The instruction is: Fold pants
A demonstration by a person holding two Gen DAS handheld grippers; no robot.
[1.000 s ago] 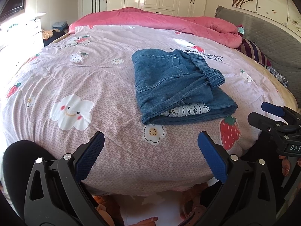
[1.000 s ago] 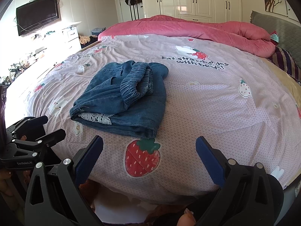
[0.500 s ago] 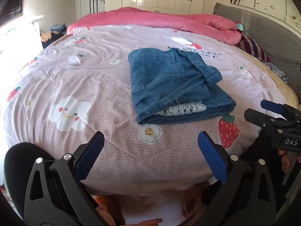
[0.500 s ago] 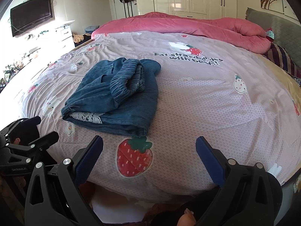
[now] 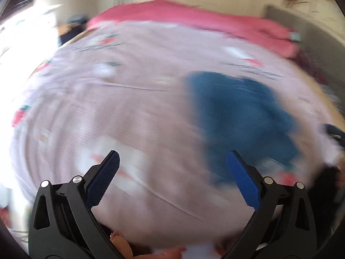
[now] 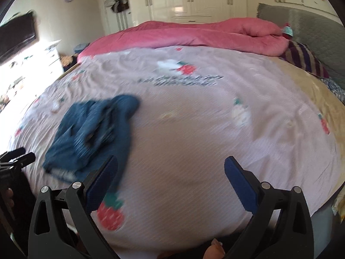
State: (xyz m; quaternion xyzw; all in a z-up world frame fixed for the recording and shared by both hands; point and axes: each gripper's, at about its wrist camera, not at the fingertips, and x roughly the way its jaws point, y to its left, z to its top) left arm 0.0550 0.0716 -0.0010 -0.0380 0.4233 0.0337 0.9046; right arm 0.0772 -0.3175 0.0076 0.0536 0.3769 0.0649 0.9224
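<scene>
A: What's different from half a second ago?
B: Both views now motion-blurred, left wrist far worse. The folded pants [image 5: 241,118] sit right of centre in the left view; before they were nearer the middle.
A: Right wrist view?
B: Pants [image 6: 90,133] have slid toward the lower left, now partly behind the right gripper [image 6: 171,180]'s left finger. More headboard-side bed shows at right.
A: The other gripper?
B: Left gripper [image 6: 15,161] shows higher up the left edge than before.
</scene>
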